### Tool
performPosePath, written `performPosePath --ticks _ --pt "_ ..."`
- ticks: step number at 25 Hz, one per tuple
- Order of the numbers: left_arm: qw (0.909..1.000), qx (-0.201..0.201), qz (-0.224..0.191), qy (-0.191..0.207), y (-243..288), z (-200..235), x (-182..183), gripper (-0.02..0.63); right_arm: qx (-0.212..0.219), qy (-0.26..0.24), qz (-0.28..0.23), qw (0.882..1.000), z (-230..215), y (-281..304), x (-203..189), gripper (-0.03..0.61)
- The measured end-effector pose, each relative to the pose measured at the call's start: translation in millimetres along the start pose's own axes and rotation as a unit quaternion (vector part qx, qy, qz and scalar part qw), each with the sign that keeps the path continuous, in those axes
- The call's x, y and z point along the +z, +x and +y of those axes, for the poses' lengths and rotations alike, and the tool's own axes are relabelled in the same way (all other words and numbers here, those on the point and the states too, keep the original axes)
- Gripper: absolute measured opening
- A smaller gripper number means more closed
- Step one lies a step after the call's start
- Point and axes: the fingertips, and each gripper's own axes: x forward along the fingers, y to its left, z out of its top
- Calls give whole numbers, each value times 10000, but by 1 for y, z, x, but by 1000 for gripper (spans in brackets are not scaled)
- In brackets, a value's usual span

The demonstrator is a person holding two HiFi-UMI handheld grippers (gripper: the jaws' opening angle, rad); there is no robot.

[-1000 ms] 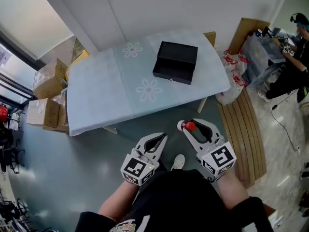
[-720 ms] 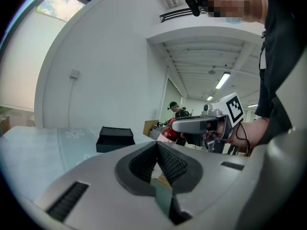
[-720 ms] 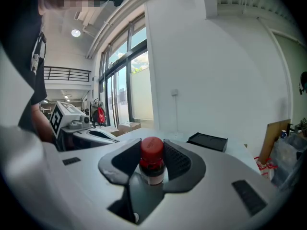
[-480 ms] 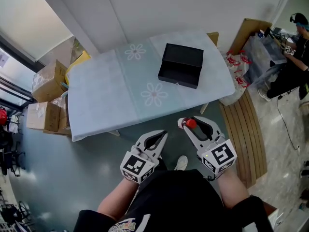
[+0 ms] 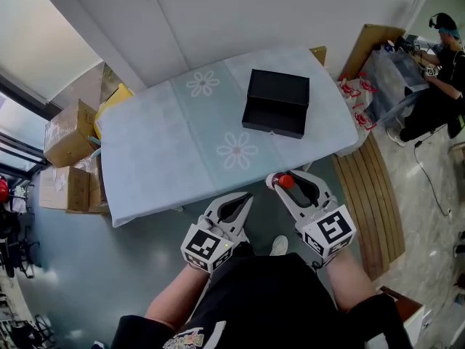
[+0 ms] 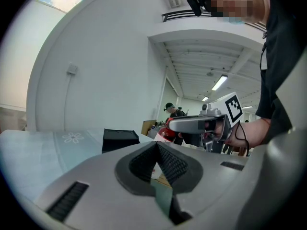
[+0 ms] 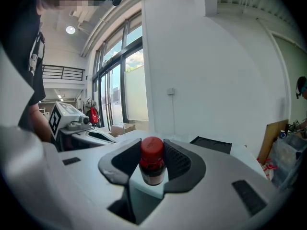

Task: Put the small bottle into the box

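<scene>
While the right gripper (image 5: 288, 182) clamps the small red-capped bottle (image 7: 152, 163), its long axis stands upright across the jaws, cap (image 7: 151, 146) uppermost; the left gripper (image 5: 247, 199) is closed, empty.

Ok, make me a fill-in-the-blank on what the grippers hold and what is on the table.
The right gripper is shut on a small bottle with a ____ cap.
The left gripper is shut and holds ____.
The box on the table is ____ in colour.
Missing words: red; nothing; black.
</scene>
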Motion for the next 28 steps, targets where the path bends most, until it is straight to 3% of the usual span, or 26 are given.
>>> performPosePath --ticks 16,28 --pt "9989 -448 12 137 -13 64 7 8 -451 62 -8 9990 4 71 12 149" --pt "9982 -592 20 111 -7 81 5 8 -643 21 27 9979 -7 90 15 149"
